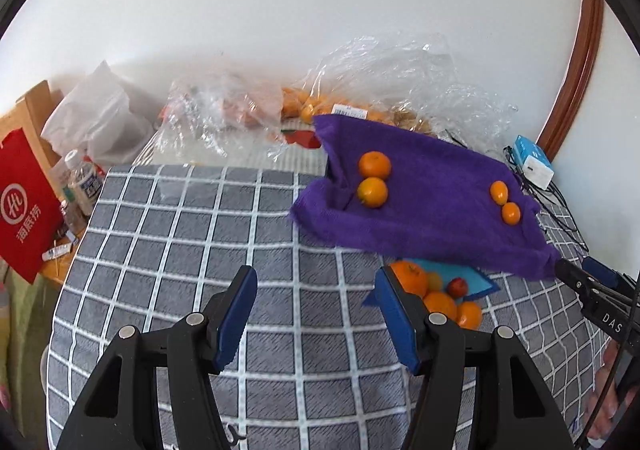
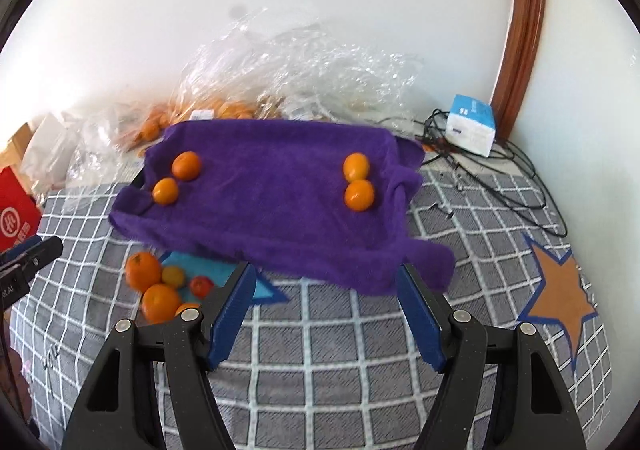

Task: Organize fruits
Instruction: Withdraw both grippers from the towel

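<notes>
My left claw point(image 1: 316, 310) is wide open with nothing in it, only the grey cloth with white checks point(image 1: 200, 234) that covers the bench showing between the blue pads. My right claw point(image 2: 326, 308) is wide open too and holds nothing; the near edge of the fuzzy purple towel point(image 2: 272, 206) hangs just in front of it, not pinched.

The purple towel looks draped over something like a tray, so it makes a soft bed with raised sides. I think that is why the fruit sits there in tidy pairs: two round oranges point(image 2: 176, 178) ahead and to the left of my right claw, and two smaller oranges point(image 2: 358, 182) ahead and a bit to the right. The raised sides should stop them rolling off.

The fruit not yet sorted is a small pile of oranges with one little red fruit point(image 2: 160, 282) on a blue paper star point(image 2: 224, 278), just left of my right claw and just right of my left claw. It lies partly under the towel's front edge.

There is lots of open checked cloth in front of my left claw. Far ahead are crinkly clear plastic bags point(image 2: 288, 70) against the wall. To the far right of my right claw lie black cords point(image 2: 504, 178) and a white and blue box point(image 2: 472, 126), so I should stay away from there.
</notes>
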The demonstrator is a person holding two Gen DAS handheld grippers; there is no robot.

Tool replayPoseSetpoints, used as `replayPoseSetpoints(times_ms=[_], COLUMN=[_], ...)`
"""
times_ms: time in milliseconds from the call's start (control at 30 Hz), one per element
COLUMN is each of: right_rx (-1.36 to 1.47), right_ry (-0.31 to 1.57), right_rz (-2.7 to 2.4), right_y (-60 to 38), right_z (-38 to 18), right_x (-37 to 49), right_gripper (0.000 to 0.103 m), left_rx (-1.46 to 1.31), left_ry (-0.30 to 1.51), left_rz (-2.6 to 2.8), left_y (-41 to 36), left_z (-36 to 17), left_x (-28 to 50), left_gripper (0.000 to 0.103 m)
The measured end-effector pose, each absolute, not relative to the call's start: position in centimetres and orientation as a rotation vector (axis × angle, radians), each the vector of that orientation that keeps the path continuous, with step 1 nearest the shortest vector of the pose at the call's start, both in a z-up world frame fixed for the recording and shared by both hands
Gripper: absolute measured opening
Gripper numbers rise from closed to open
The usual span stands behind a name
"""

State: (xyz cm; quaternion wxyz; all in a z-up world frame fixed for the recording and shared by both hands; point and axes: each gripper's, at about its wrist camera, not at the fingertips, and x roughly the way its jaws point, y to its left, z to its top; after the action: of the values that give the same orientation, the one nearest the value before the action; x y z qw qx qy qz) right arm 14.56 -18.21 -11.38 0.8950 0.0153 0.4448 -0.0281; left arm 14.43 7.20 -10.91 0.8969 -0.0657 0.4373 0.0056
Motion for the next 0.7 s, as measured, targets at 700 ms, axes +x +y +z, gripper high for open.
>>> replayPoseSetpoints(times_ms=[700], right_rx=[-0.005], right_ry=[0.971], right_rz=[0.169], right_y=[-10.4], right_z=[-16.7], right_x=[11.4], right_gripper=[0.045], left_rx=[-0.241], left_ry=[0.992], left_rz=[0.084], left_y=[12.2], left_z=[-15.7], left_x=[10.9], left_gripper=[0.059])
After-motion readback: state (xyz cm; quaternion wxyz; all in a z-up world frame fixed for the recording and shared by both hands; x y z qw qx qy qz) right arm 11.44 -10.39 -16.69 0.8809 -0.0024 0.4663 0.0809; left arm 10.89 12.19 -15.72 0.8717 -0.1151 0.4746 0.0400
